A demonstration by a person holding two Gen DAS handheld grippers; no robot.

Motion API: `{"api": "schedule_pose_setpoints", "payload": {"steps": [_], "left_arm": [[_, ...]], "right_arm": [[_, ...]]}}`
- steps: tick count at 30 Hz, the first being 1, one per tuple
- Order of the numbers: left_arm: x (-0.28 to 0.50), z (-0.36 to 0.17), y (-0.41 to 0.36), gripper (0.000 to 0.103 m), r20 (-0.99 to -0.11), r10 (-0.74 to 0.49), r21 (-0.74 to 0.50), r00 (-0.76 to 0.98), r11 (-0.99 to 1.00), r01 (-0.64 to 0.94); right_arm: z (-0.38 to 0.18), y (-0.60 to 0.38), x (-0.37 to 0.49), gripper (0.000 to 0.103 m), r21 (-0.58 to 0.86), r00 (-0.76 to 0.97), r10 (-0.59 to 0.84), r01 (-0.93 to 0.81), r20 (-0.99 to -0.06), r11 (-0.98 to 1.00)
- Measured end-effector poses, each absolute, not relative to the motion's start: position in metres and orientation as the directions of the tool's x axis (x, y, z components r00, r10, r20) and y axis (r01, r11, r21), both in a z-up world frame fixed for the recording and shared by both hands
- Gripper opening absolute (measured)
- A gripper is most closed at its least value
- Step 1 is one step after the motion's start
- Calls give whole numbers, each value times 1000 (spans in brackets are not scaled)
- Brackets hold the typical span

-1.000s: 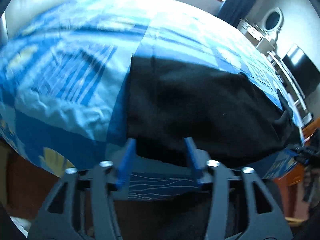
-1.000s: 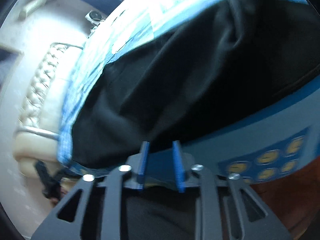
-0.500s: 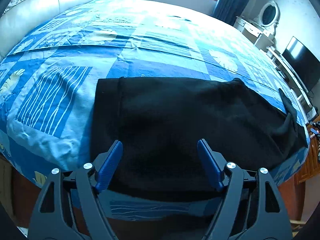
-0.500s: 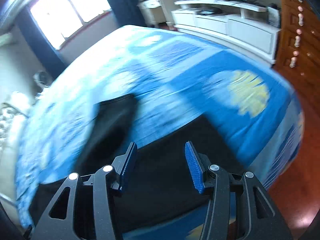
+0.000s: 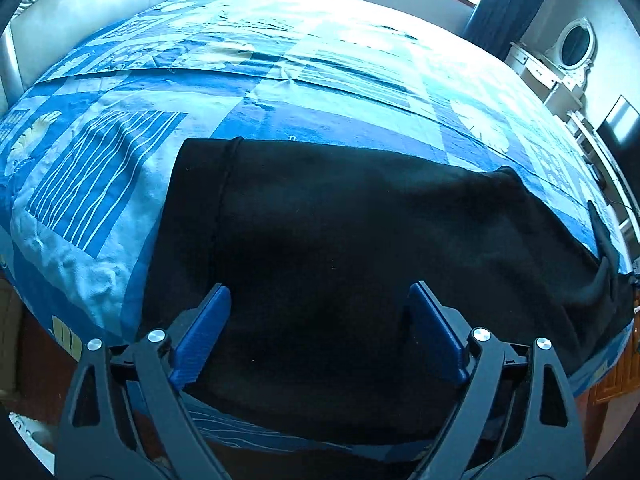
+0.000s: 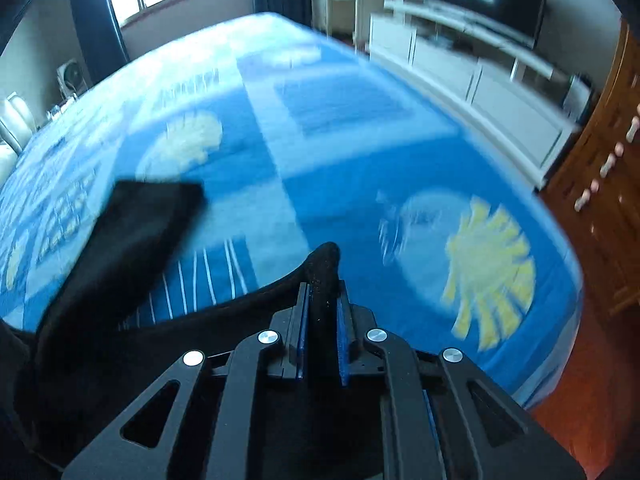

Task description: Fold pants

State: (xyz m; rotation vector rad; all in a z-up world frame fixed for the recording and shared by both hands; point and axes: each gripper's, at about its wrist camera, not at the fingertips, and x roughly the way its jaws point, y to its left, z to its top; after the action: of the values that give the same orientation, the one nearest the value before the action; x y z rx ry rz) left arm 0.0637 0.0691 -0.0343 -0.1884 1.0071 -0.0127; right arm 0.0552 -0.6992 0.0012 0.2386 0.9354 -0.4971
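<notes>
Black pants [image 5: 340, 240] lie spread across the near part of a bed with a blue patterned cover [image 5: 280, 60], waistband end at the left. My left gripper [image 5: 320, 312] is open and empty, its blue fingers [image 5: 200, 332] held just above the pants' near edge. My right gripper [image 6: 323, 308] is shut on the pants [image 6: 324, 268], pinching a fold of black cloth that pokes up between the pads. Another part of the pants [image 6: 132, 232] lies at the left in the right wrist view.
A padded headboard [image 5: 100, 4] bounds the bed at far left. A white dresser with an oval mirror [image 5: 560, 64] and a TV [image 5: 620, 132] stand to the right. A white TV console [image 6: 480, 76] and wooden cabinet [image 6: 608, 184] flank the bed's end.
My left gripper opened wide and drew back above the pants. My right gripper swung round to the bed's end, opened, then closed on a fold of the pants.
</notes>
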Motion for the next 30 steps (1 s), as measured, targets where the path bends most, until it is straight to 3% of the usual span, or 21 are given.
{"api": "schedule_pose_setpoints", "payload": {"steps": [3, 7, 9, 11, 14, 17, 20, 23, 28, 30], "left_arm": [[62, -36, 67, 91, -837, -84, -151, 541, 985, -80], [61, -37, 66, 92, -834, -80, -144, 546, 987, -75], [62, -38, 67, 93, -835, -85, -146, 544, 987, -71], [63, -39, 67, 95, -835, -90, -152, 542, 986, -71], [64, -40, 67, 96, -833, -92, -158, 545, 985, -75], [64, -41, 65, 97, -830, -85, -155, 552, 985, -81], [62, -41, 64, 98, -825, -83, -154, 559, 985, -81], [61, -41, 64, 98, -821, -84, -153, 565, 985, -75], [61, -41, 65, 99, -821, -89, -158, 565, 985, -75], [61, -41, 65, 99, -821, -92, -160, 564, 985, -71]], "right_arm": [[-26, -708, 57, 15, -45, 427, -306, 521, -851, 852], [-24, -743, 28, 49, 129, 472, -286, 671, -834, 730], [-13, -752, 18, 51, 23, 357, -439, 797, -824, 604], [2, -750, 16, 51, 16, 338, -492, 836, -802, 549], [31, -707, 49, 51, 32, 436, -469, 757, -768, 653], [45, -631, 109, 61, 53, 549, -357, 595, -756, 802], [29, -574, 168, 62, 68, 548, -244, 488, -800, 870], [3, -536, 217, 62, 11, 482, -240, 461, -842, 887], [-36, -506, 259, 62, -235, 316, -405, 460, -858, 856], [-37, -509, 253, 61, -231, 305, -416, 494, -857, 838]]}}
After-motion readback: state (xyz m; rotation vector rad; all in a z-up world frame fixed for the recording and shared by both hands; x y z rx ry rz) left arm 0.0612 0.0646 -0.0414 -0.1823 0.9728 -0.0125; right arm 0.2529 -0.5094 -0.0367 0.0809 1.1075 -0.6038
